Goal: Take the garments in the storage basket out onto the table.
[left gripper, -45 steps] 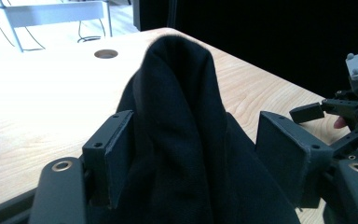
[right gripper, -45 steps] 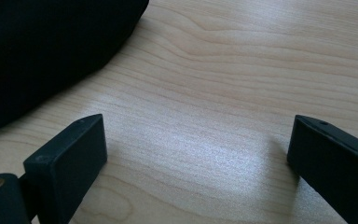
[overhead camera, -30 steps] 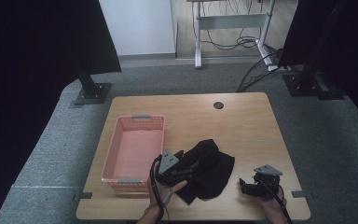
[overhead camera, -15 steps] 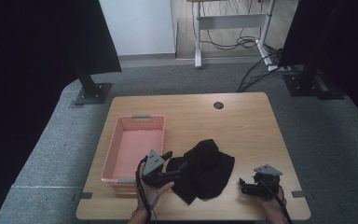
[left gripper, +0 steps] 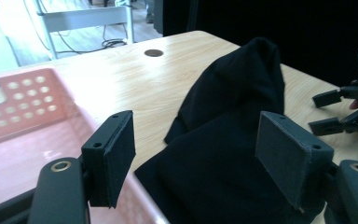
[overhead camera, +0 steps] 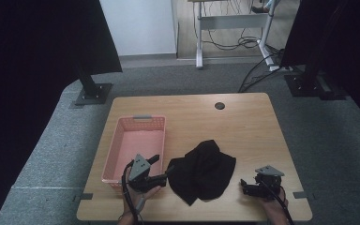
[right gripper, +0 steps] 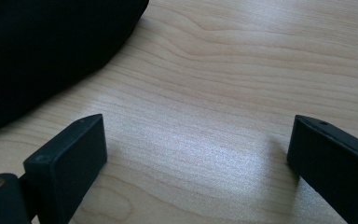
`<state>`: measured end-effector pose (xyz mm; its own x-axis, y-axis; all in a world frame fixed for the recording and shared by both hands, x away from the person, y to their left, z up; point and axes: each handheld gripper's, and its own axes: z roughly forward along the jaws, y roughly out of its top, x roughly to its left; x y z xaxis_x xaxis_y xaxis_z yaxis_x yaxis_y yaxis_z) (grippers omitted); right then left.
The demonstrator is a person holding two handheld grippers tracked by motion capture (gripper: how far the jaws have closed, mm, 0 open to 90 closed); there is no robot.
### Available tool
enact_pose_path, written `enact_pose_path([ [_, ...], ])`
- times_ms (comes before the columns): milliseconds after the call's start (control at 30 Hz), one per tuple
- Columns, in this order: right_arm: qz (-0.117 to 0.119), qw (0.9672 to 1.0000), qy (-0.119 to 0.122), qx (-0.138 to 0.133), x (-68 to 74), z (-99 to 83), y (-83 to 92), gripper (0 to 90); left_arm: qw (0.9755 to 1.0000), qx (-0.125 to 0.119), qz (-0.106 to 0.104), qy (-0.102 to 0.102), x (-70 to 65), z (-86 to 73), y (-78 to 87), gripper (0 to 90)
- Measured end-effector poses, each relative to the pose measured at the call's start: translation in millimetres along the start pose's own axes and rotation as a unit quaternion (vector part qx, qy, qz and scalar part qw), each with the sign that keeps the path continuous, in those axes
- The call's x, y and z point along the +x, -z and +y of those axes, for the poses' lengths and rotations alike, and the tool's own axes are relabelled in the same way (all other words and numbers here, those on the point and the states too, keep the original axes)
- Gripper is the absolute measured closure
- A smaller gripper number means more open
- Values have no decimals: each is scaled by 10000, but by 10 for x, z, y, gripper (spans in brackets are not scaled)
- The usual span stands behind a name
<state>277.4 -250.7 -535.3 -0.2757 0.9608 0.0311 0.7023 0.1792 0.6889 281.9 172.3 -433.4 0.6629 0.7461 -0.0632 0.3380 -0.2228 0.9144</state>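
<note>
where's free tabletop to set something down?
Free: the far strip between the pink basket and the grommet hole, and the right side between the black cloth and the table edge. Crowded: the near edge, with left gripper, cloth and right gripper.

On the wooden table (overhead camera: pixel 243 122), the left gripper (overhead camera: pixel 157 171) sits with its jaws apart between a pink basket (overhead camera: pixel 138 140) on its left and a crumpled black cloth (overhead camera: pixel 204 171) just to its right, while the right gripper (overhead camera: pixel 248 187) rests beyond the cloth's far side.
</note>
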Motion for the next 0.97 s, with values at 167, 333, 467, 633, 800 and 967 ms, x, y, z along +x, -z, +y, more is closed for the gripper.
enact_pose_path([
  [167,0,10000,2,-1,0,0,0,41,10000,27,85,30,97,-71,128,278],
  [333,1,10000,3,-3,0,0,-1,41,9998,81,142,89,202,-151,257,276],
  [467,7,10000,4,1,1,0,-1,39,9995,123,245,164,299,-214,366,274],
  [633,9,10000,9,3,1,1,-3,36,9989,127,334,302,383,-285,451,275],
  [800,11,10000,10,6,1,2,-4,35,9986,139,342,370,416,-316,464,271],
  [967,13,10000,11,8,1,2,-5,32,9985,125,334,421,431,-323,472,270],
])
